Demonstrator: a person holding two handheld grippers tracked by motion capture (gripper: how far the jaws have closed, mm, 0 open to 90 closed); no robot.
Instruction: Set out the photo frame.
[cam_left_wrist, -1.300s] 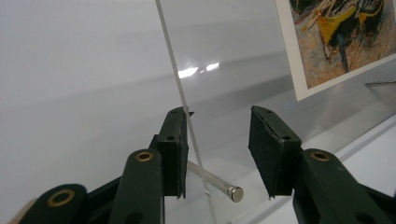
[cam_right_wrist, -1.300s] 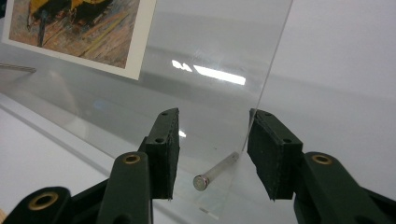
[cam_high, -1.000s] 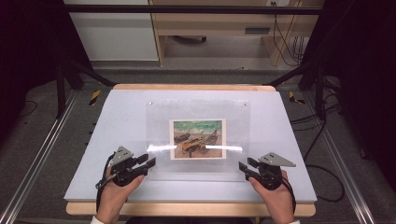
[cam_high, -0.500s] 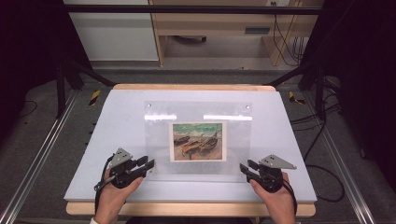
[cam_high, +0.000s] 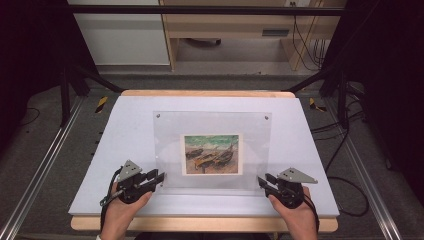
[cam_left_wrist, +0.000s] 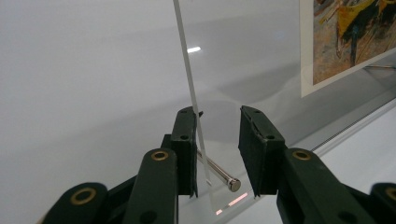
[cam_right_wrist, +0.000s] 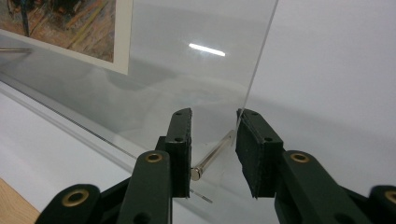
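A clear plastic picture frame (cam_high: 212, 150) with a small painting of boats (cam_high: 211, 154) inside it rests on the white tabletop (cam_high: 125, 130). Its near edge looks a little raised.

The left tool (cam_high: 154, 178) sits at the frame's near left corner, and the right tool (cam_high: 263, 182) sits at the near right corner. A hand holds each one.

In the left gripper view, the thin clear edge of the frame (cam_left_wrist: 189, 79) and a small silver metal peg (cam_left_wrist: 219, 173) are between the jaws of the left tool (cam_left_wrist: 217, 154). The jaws have just been closing, but there is still a gap, so they do not squeeze yet. In the right gripper view, the right tool (cam_right_wrist: 212, 149) is the same: a silver peg (cam_right_wrist: 212, 156) and the frame's edge are between its jaws, which have been closing too, and there is still a gap.

I think the job is near its start. Both tools are lined up on the corners. Getting a firm hold and moving the frame are still left to do.
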